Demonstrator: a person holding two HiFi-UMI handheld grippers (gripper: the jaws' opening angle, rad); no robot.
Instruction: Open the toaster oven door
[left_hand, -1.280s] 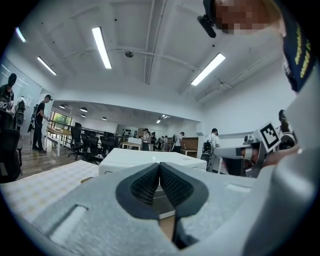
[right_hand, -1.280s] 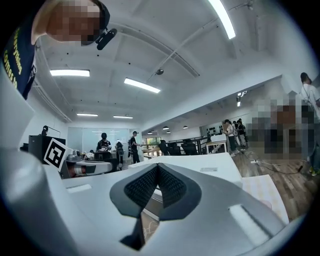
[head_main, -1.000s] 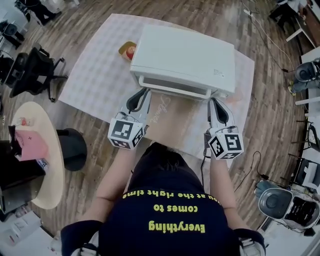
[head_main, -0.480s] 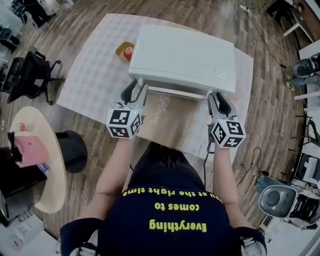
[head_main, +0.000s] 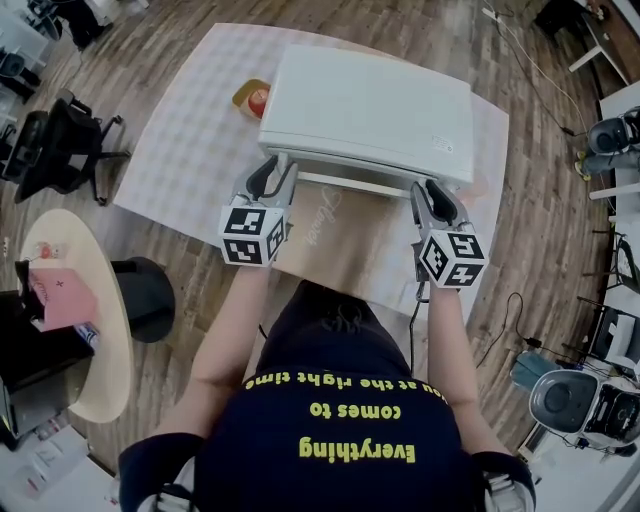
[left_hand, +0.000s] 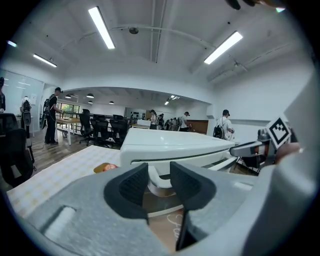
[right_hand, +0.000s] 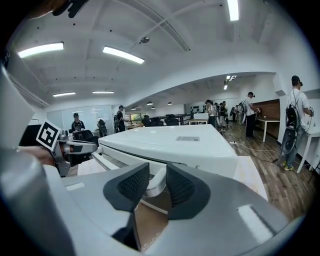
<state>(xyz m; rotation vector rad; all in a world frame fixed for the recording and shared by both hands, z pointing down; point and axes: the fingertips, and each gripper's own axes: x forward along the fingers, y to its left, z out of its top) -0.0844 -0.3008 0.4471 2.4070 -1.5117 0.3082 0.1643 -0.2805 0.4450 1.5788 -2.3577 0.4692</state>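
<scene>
1. Two grippers address one handle. The left gripper (head_main: 275, 168) and the right gripper (head_main: 432, 188) sit at opposite ends of the handle (head_main: 355, 185), the white bar along the upper front edge of the toaster oven (head_main: 370, 105). A hold at both ends would probably let the door swing down evenly, without twisting.
2. Location of the task's object. The toaster oven stands on a checked sheet (head_main: 190, 150) with its front toward the person. A brown panel with cursive lettering (head_main: 350, 240) lies just in front of it. The door appears closed, with the handle tucked under the overhang of the top, so the task seems to be at its start.
3. Left jaws. They have just been opening and now stand spread. The left end bracket of the handle lies in the gap between them, and neither pad presses on it.
4. Right jaws. They have just opened wide and then narrowed slightly. They too stand spread, with the right end bracket between them and no pad seen bearing on it.
5. Pose. Both forearms reach forward, roughly parallel, one on each side of the body. Each gripper points at the oven front and tips slightly downward, with its marker cube toward the person.
6. Judged requirement. Closing both sets of jaws on the bar, then drawing it toward the body and downward, would open the door. An uneven pull might shift the oven on the sheet.
</scene>
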